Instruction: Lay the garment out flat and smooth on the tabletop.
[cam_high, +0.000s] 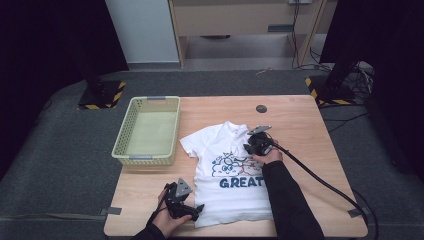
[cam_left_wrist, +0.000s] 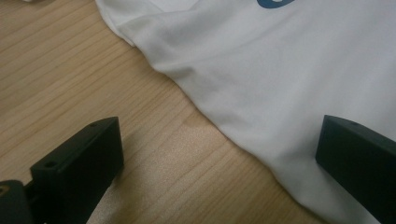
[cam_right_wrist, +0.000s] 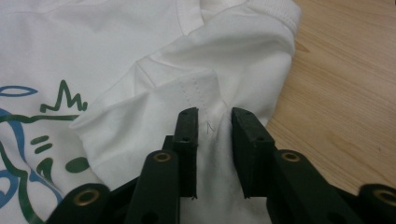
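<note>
The right tool (cam_right_wrist: 214, 135) is seen at the right sleeve of a white T-shirt (cam_high: 227, 170), its jaws drawn close together with a raised fold of sleeve fabric (cam_right_wrist: 210, 107) pinched between them; in the right gripper view the pads appear to press on the cloth, though a narrow gap is left between them. The left tool (cam_high: 192, 210) is held at the near left corner of the T-shirt, jaws wide apart: in the left gripper view one jaw is seen over bare wood and the other over the hem (cam_left_wrist: 261, 154), with nothing clamped.

The T-shirt is spread front-up on a light wooden table (cam_high: 300, 125), collar away from the person, with a blue and green print and the word GREAT across the chest. The lower part is folded or bunched near the table's near edge. A pale green plastic basket (cam_high: 125, 135) is set on the far left part of the table, apart from the T-shirt. A dark round disc (cam_high: 261, 108) is seen near the far edge.

Grey carpet surrounds the table; stand bases with yellow-black tape (cam_high: 102, 97) are placed beyond it, with wooden furniture behind.

The person's forearms are cut off at the bottom, and the print's details are too small to be made out.
</note>
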